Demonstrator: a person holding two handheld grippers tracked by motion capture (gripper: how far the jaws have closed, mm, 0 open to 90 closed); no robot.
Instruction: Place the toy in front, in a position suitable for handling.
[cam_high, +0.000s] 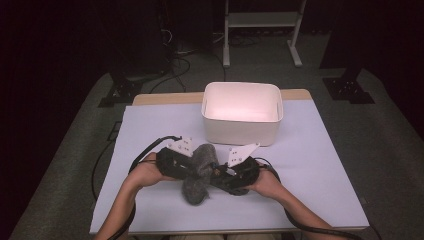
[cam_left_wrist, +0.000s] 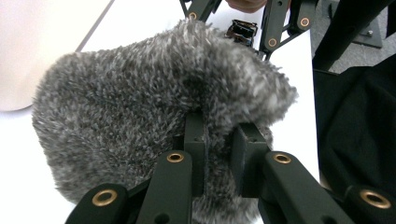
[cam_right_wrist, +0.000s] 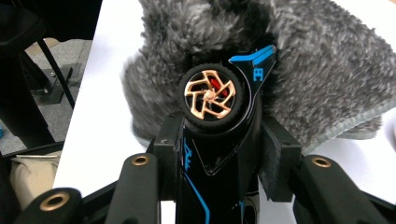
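Observation:
A fuzzy grey cloth (cam_high: 196, 175) is bunched between my two grippers near the table's front. My left gripper (cam_high: 191, 167) is shut on a fold of it; in the left gripper view the cloth (cam_left_wrist: 135, 102) bulges over the jaws of this gripper (cam_left_wrist: 219, 135). My right gripper (cam_high: 216, 173) is shut on a black toy car (cam_right_wrist: 217, 107) with blue trim and a copper wheel, its nose pressed into the cloth (cam_right_wrist: 322, 65). The jaws of the right gripper (cam_right_wrist: 219, 144) clamp the car's sides. Most of the car is hidden under the cloth in the high view.
A white bin (cam_high: 240, 129), nothing visible inside, stands just behind the grippers at the table's middle back. The white table cover (cam_high: 320, 165) has bare room to left and right. Cables trail off the front edge. A dark floor and stands surround the table.

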